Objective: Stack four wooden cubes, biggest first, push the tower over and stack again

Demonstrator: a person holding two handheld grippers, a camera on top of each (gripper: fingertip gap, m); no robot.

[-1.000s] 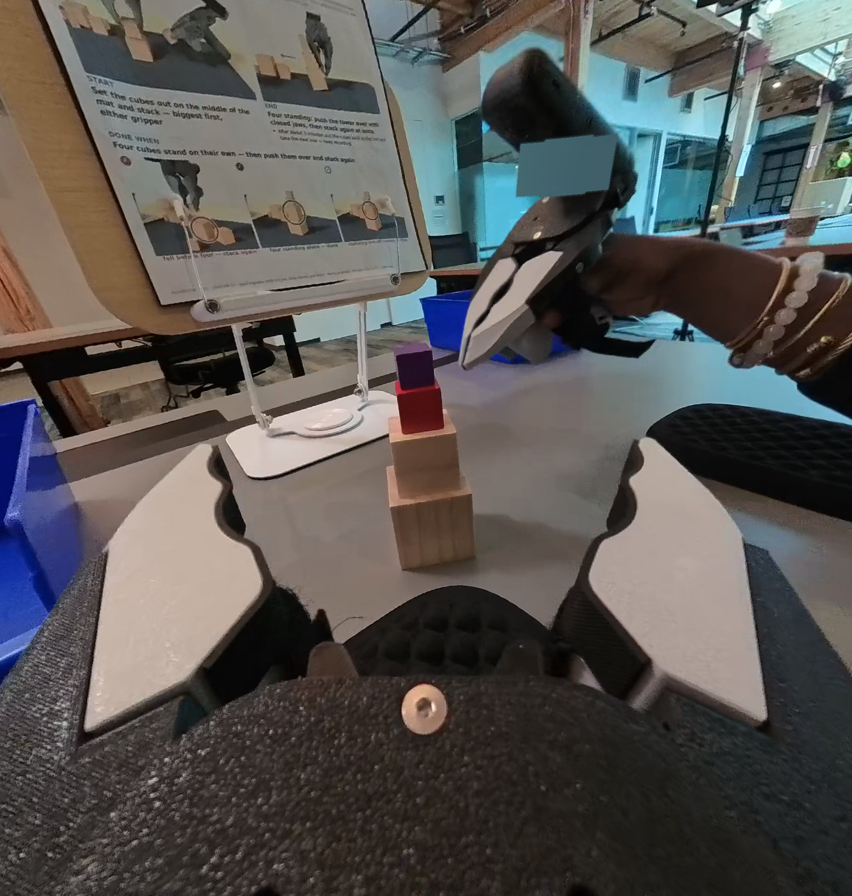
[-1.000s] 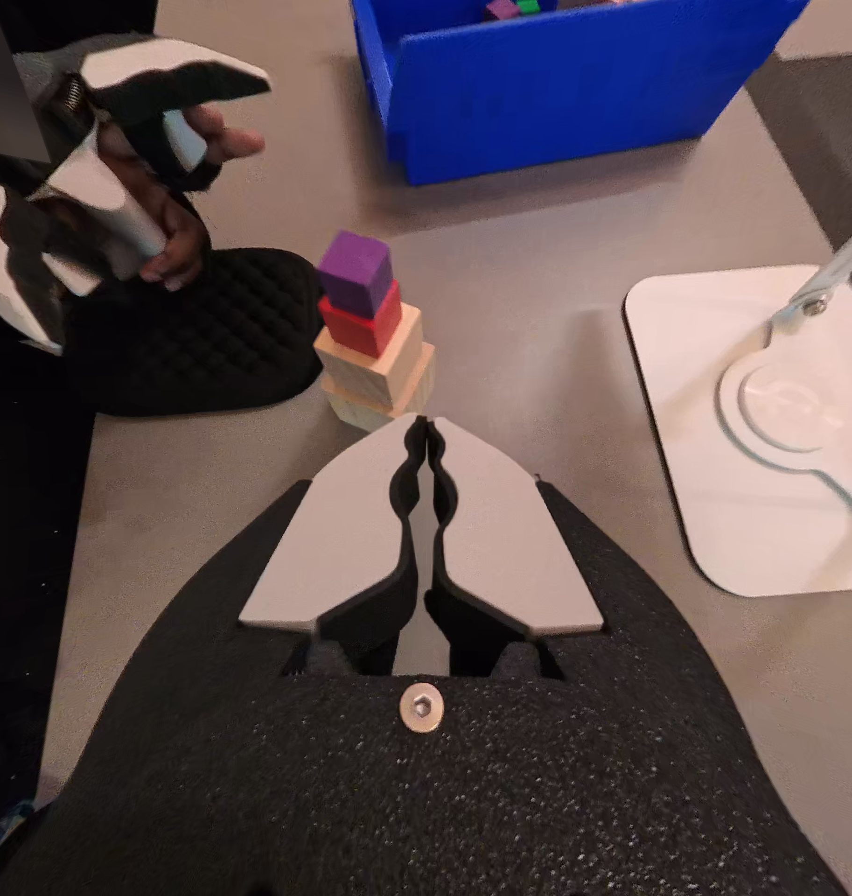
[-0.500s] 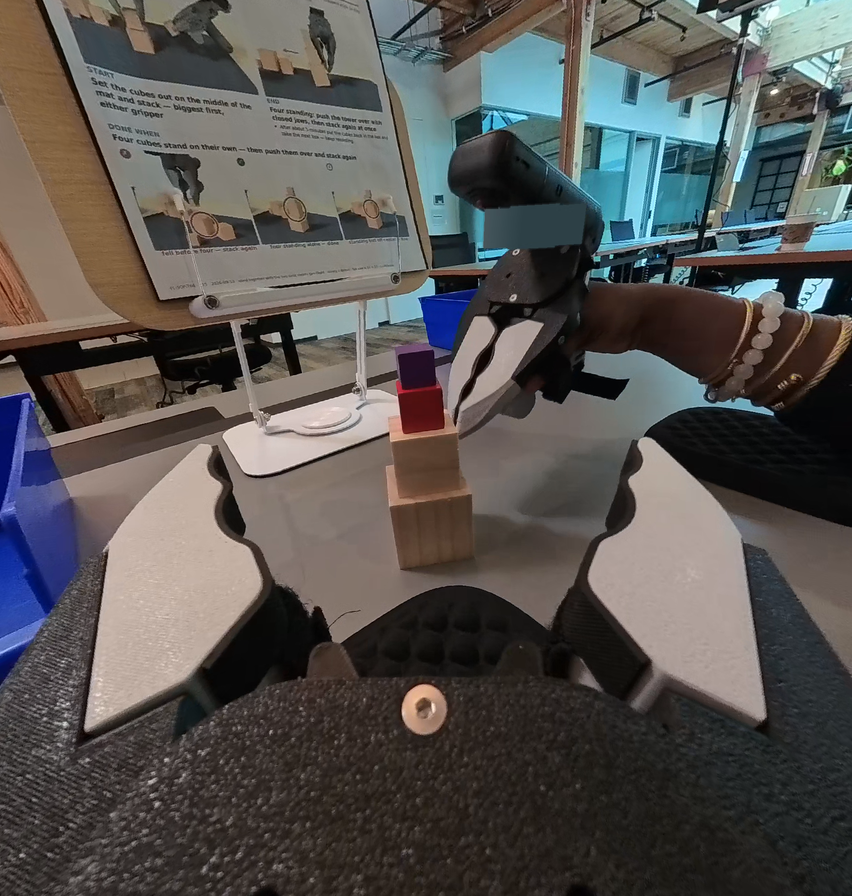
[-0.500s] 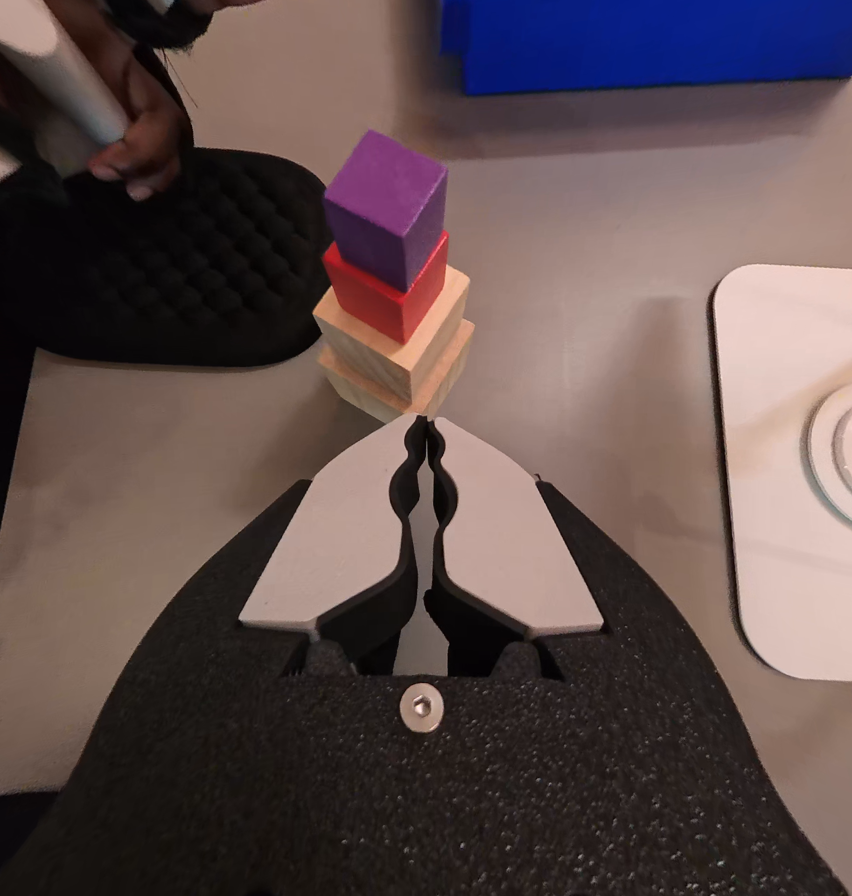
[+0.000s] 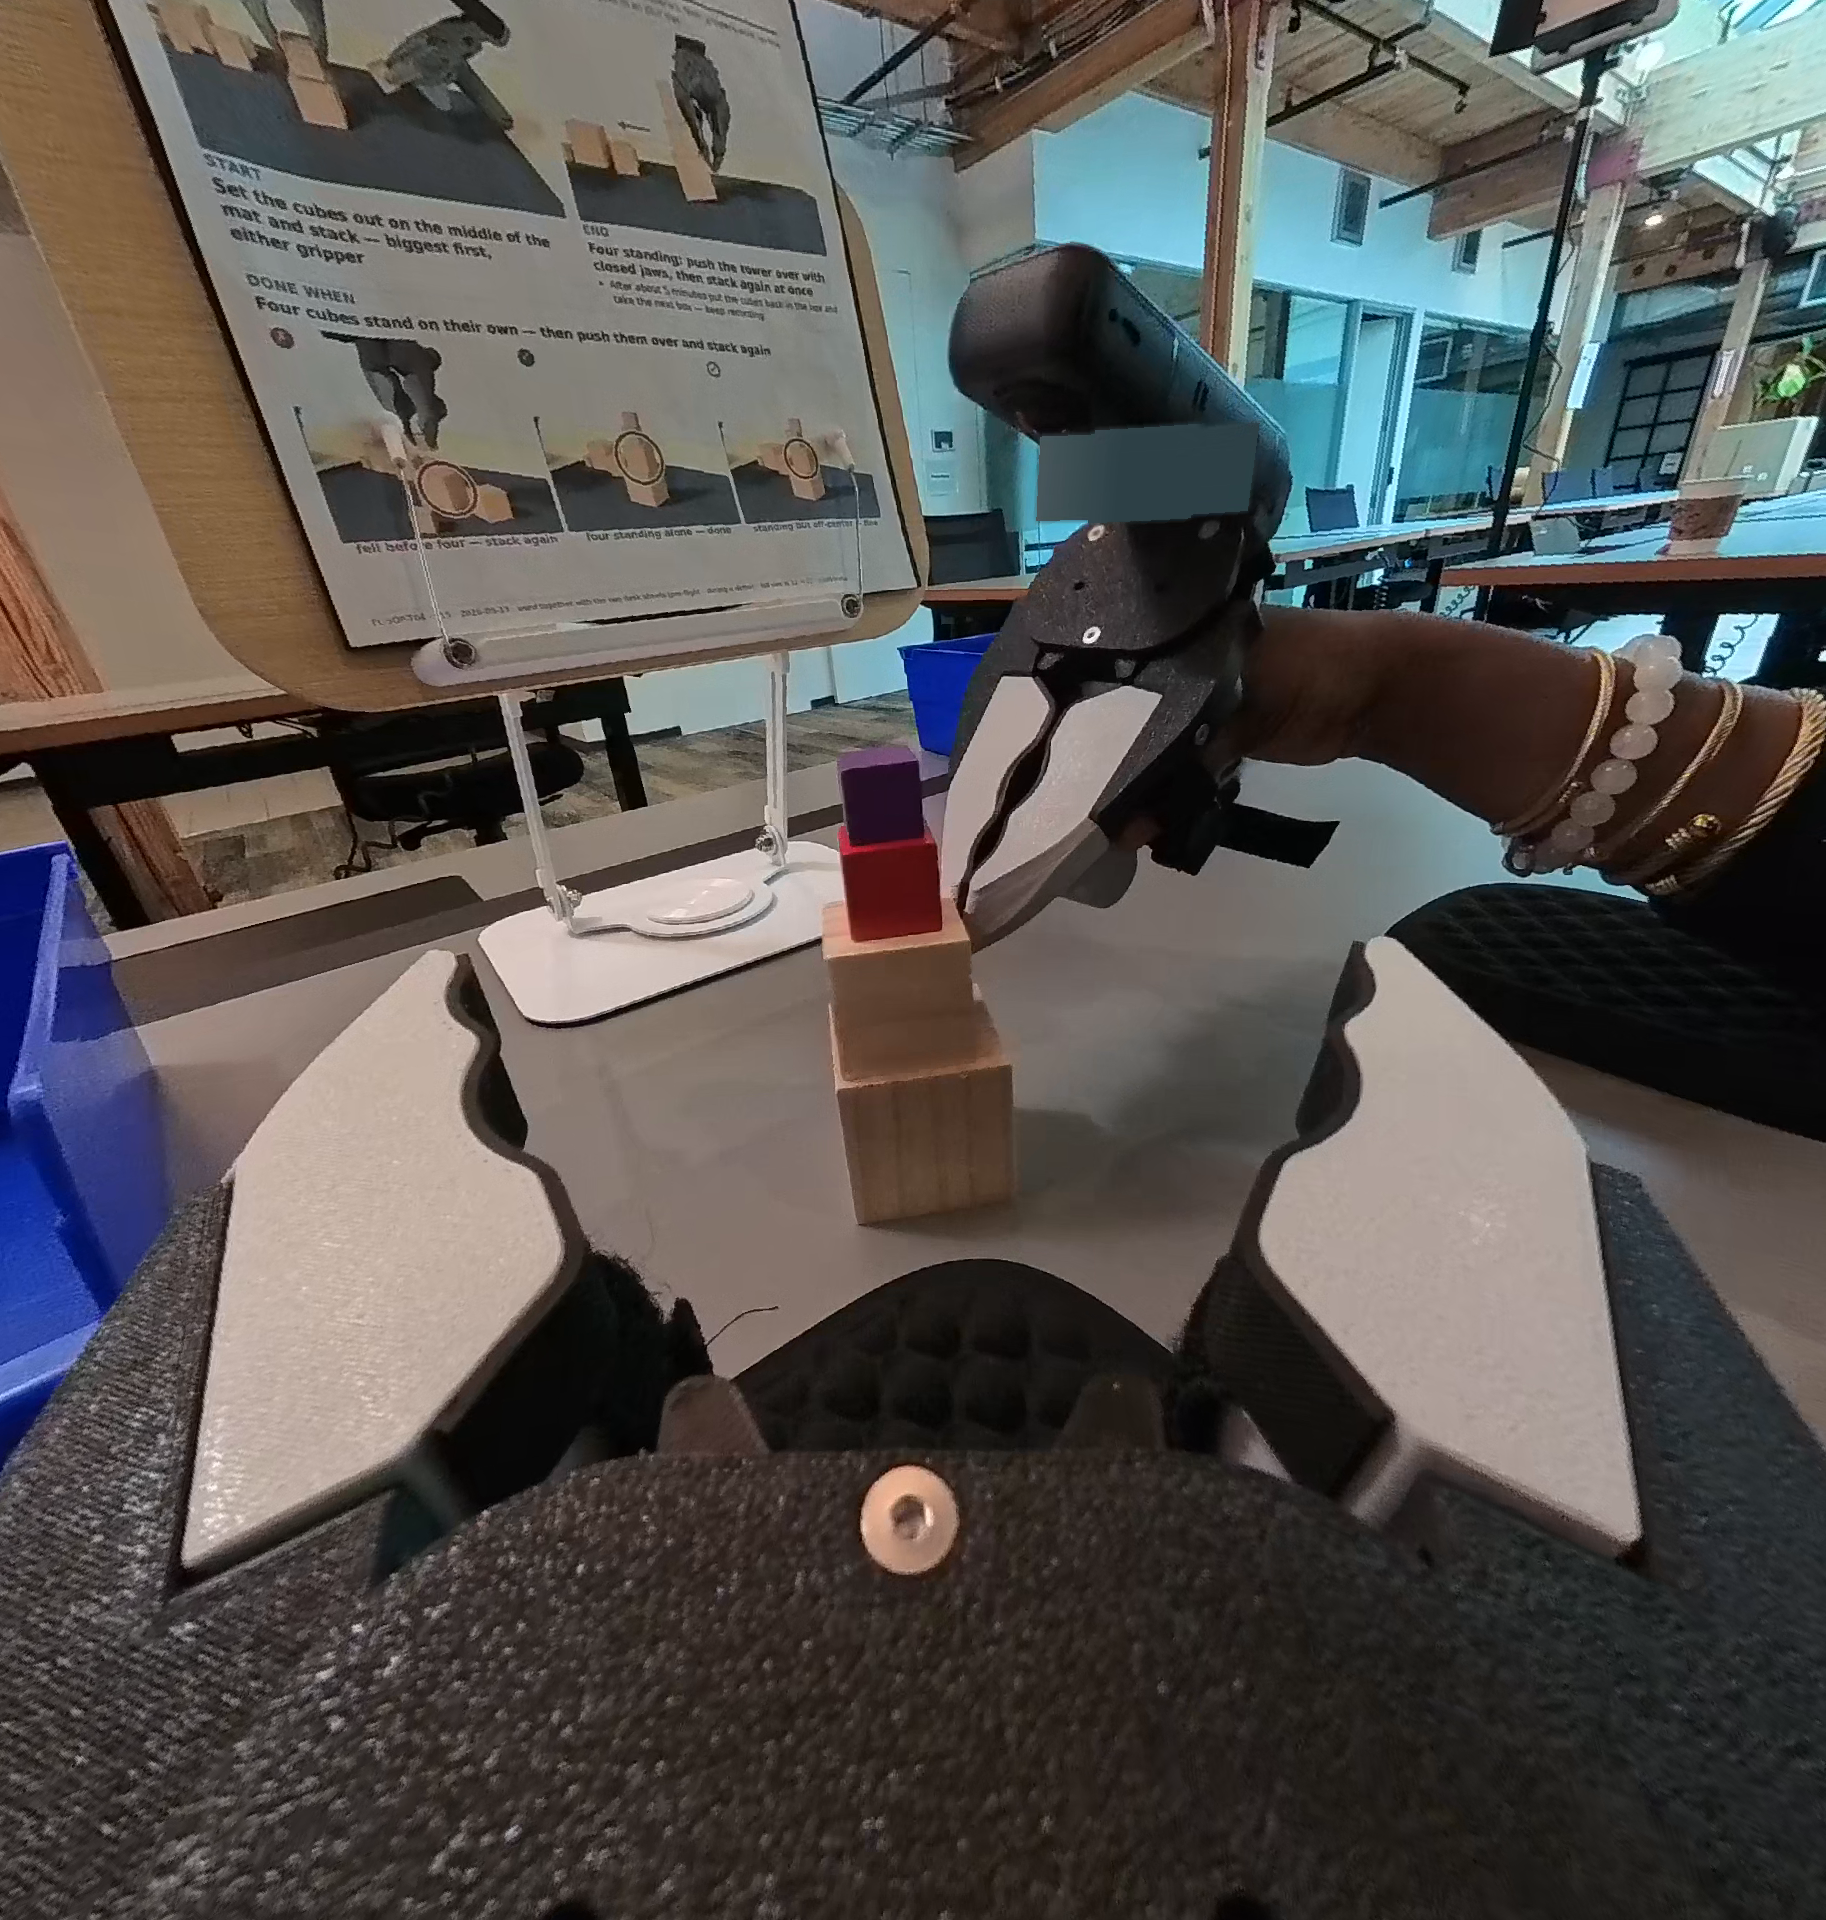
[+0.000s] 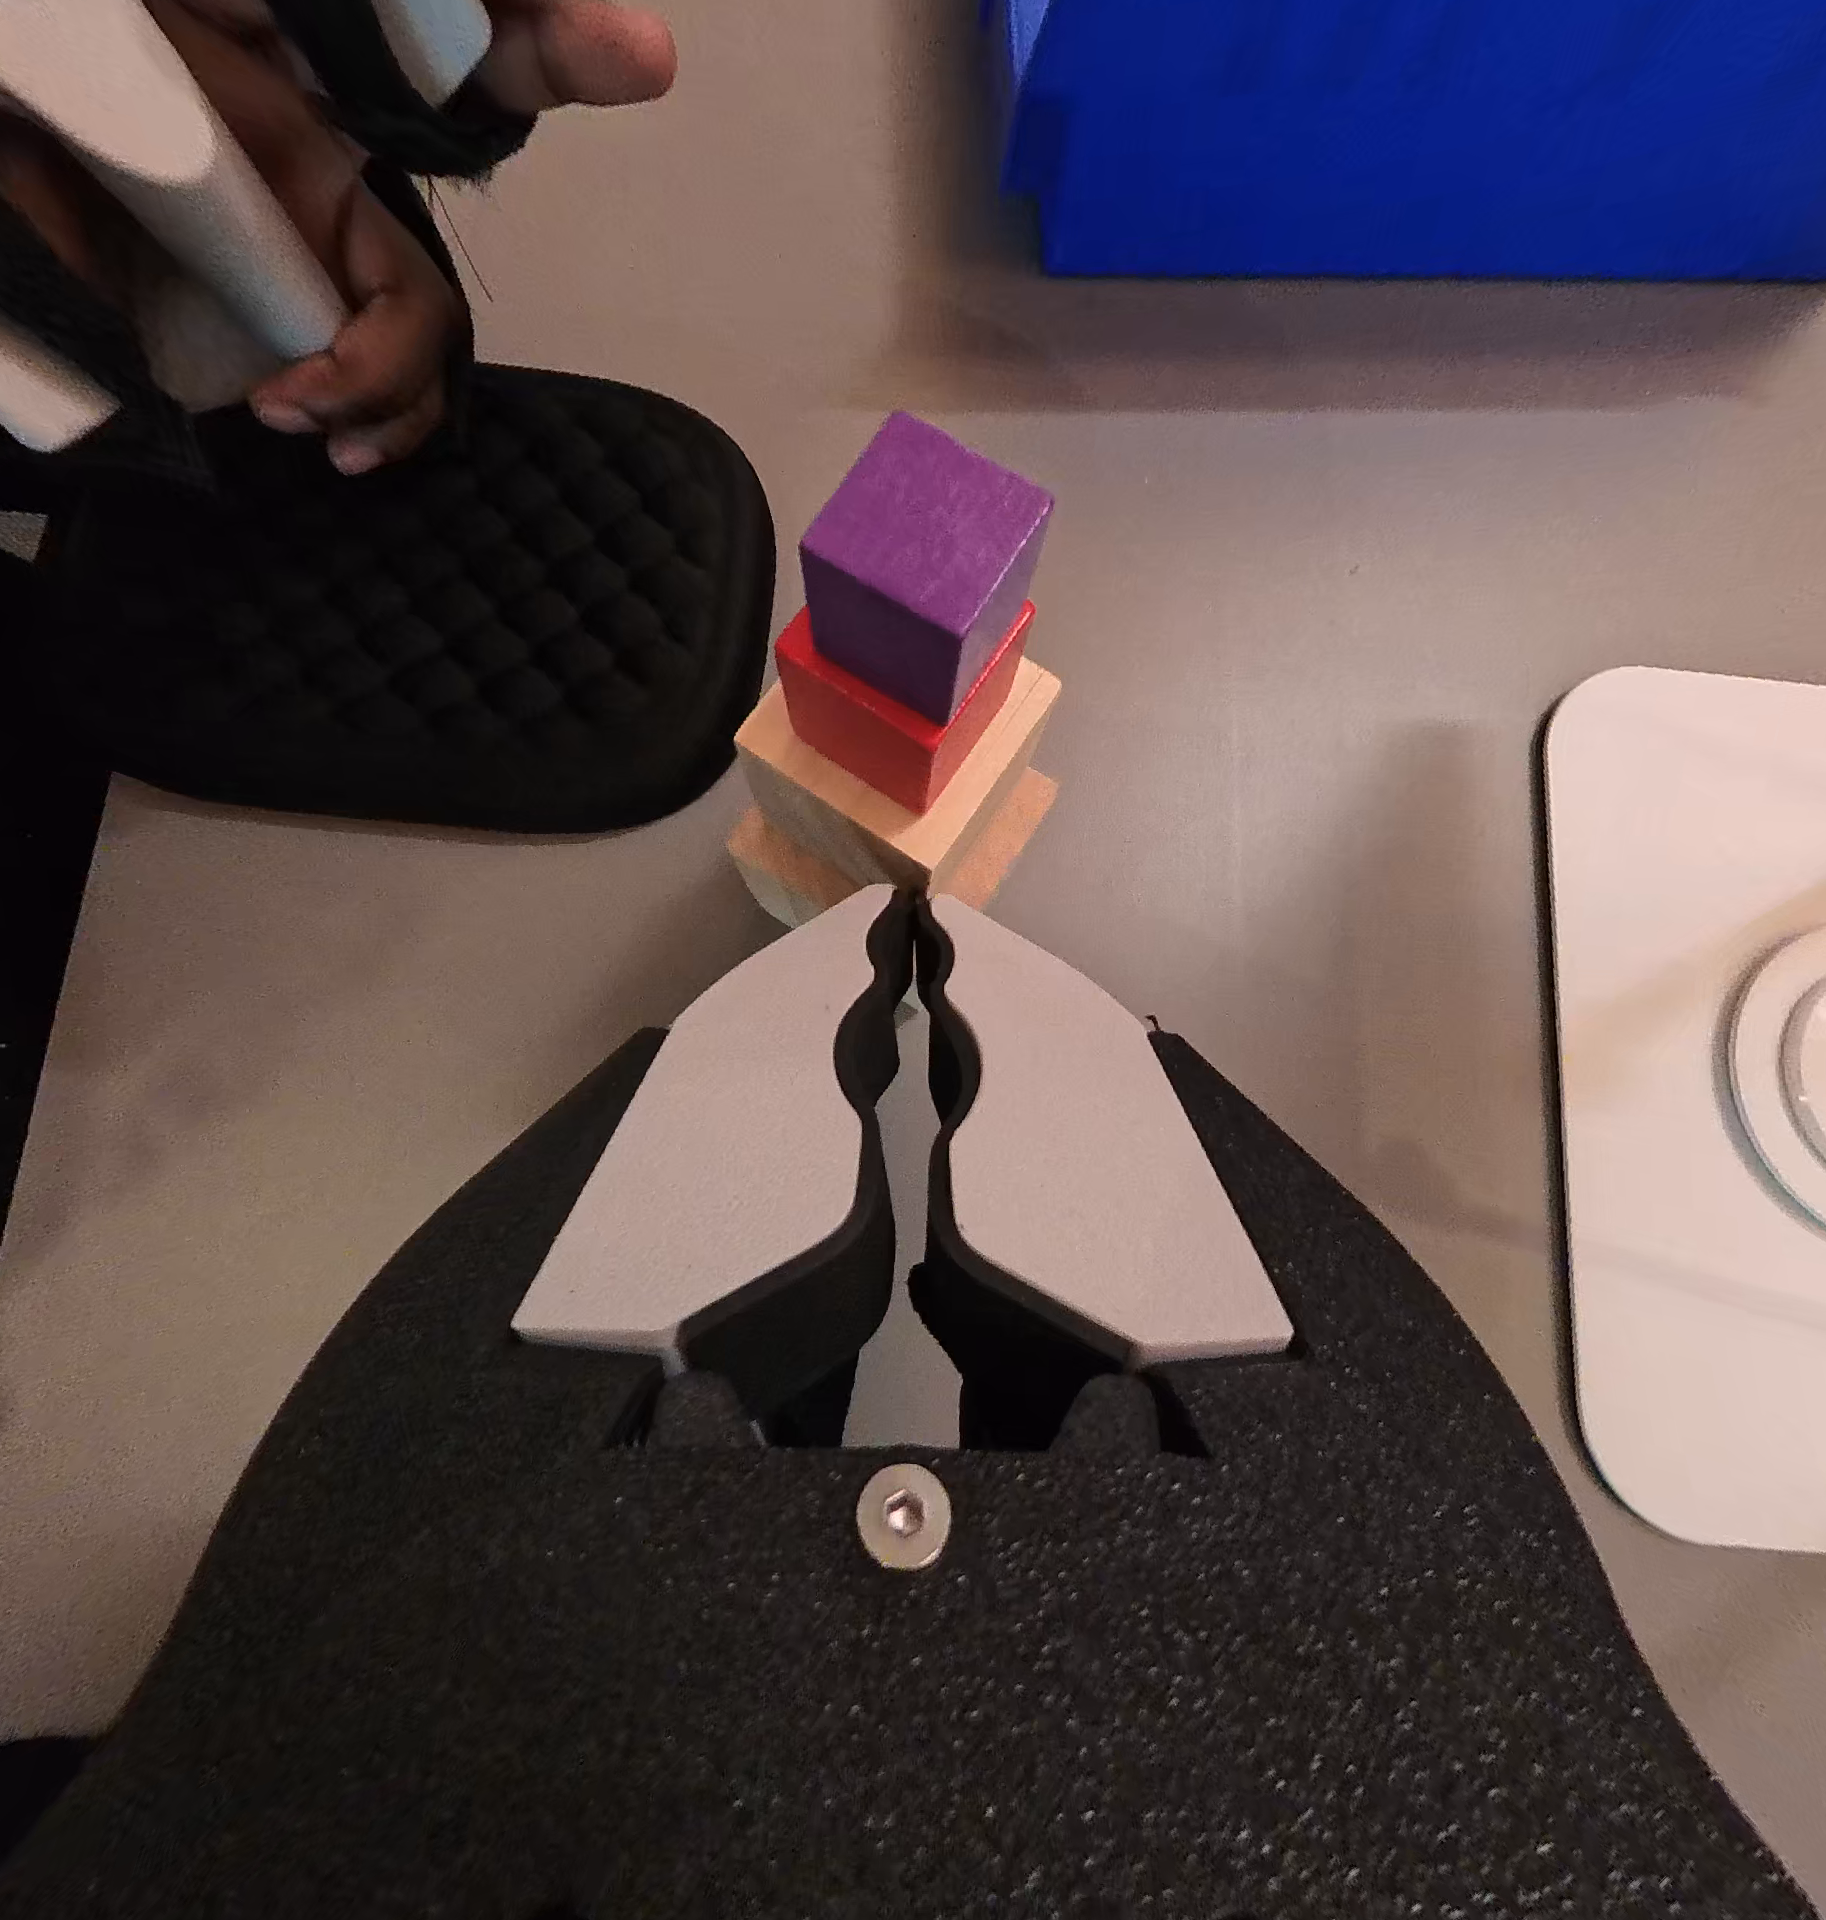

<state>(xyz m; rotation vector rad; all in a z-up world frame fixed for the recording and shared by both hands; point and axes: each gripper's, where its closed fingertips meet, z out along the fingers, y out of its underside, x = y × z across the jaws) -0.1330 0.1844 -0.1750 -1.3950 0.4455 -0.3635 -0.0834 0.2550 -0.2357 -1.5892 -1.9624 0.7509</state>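
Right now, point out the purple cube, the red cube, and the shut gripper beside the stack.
purple cube (image 6: 924,556): right wrist view, on its top face.
red cube (image 5: 888,888): left wrist view, on its front face.
right gripper (image 5: 966,896): left wrist view, at the closed fingertips beside the red cube.

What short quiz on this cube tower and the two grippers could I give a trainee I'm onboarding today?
1. True or false: the left gripper is wide open and holds nothing.
2. Which cube tops the tower: A red cube, B purple cube, C small wooden cube?
3. Fill in: the right gripper has its fingers ____, tips right beside the small wooden cube.

Key: 1 true; 2 B; 3 shut.
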